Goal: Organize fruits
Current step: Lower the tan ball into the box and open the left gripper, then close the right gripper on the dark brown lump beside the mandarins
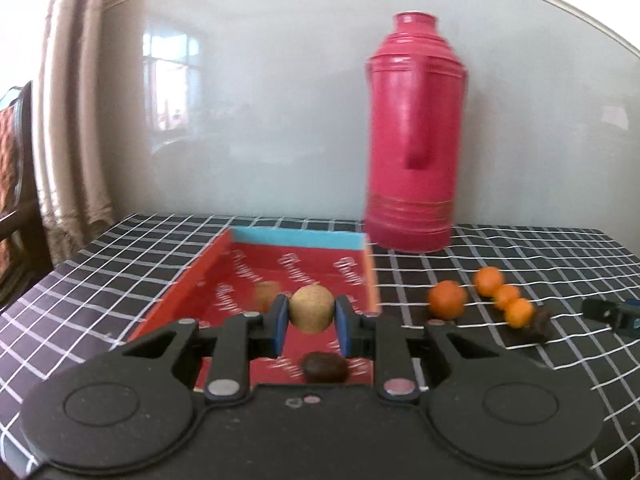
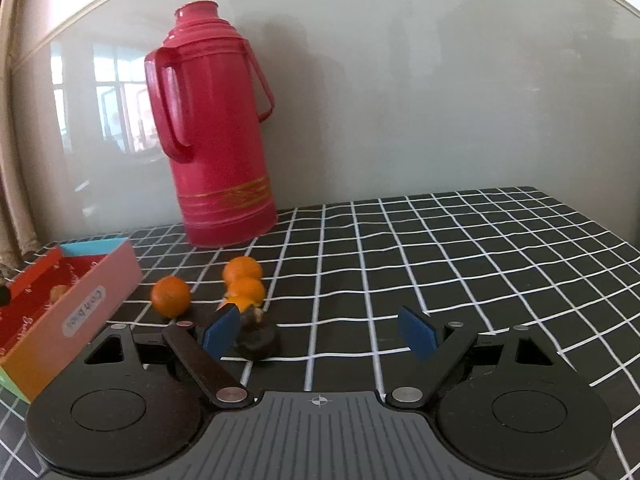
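Observation:
My left gripper (image 1: 312, 314) is shut on a round tan fruit (image 1: 312, 308) and holds it above the red box (image 1: 192, 280). Inside the box lie another tan fruit (image 1: 267, 294) and a dark brown fruit (image 1: 324, 367). Several oranges (image 1: 447, 299) lie on the checked cloth to the right of the box, with a dark fruit (image 1: 536, 326) beside them. My right gripper (image 2: 320, 330) is open and empty, low over the cloth. Its left finger stands next to a dark fruit (image 2: 258, 342) and the oranges (image 2: 171, 295). The box (image 2: 80, 312) is at its left.
A tall red thermos (image 1: 414, 140) stands on the cloth behind the box, against the grey wall; it also shows in the right wrist view (image 2: 218, 136). The black checked tablecloth (image 2: 460, 264) stretches to the right. A curtain and chair stand at far left.

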Tool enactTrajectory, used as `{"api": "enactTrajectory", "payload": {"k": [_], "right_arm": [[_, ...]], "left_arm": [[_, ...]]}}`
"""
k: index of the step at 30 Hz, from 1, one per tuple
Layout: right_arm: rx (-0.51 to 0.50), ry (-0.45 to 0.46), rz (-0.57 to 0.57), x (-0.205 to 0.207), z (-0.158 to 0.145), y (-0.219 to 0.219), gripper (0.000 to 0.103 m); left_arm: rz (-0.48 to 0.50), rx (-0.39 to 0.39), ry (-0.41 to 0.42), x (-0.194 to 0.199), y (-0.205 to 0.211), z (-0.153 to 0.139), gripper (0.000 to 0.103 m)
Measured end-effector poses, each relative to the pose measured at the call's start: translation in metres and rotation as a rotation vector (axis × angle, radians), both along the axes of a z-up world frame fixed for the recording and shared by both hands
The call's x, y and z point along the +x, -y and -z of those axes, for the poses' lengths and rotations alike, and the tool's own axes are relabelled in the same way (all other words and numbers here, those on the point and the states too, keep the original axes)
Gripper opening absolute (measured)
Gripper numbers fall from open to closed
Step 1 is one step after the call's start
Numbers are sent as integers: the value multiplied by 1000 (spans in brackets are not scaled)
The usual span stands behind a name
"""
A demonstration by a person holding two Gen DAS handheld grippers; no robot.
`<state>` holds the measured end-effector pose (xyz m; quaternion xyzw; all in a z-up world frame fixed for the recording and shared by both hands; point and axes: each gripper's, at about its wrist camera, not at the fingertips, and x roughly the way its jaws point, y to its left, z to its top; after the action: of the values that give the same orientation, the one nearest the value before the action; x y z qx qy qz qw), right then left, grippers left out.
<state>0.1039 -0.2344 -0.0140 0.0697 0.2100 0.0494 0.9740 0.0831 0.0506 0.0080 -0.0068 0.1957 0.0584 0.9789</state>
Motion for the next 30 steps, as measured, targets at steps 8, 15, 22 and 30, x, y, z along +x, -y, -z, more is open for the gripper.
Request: {"api": "enactTrajectory", "payload": {"k": [8, 15, 22, 30], "right_arm": [[-6, 5, -59, 3, -1, -31, 86], [-30, 3, -79, 1, 1, -36, 86], [-16, 4, -62, -3, 0, -25, 86], [-3, -2, -83, -7, 0, -11, 86]], "left_arm": [[-60, -32, -24, -5, -32, 7, 15], [-83, -1, -49, -3, -29, 12, 66], [-113, 56, 53, -16, -13, 4, 97], [-115, 49, 64, -15, -9, 1, 97]]}}
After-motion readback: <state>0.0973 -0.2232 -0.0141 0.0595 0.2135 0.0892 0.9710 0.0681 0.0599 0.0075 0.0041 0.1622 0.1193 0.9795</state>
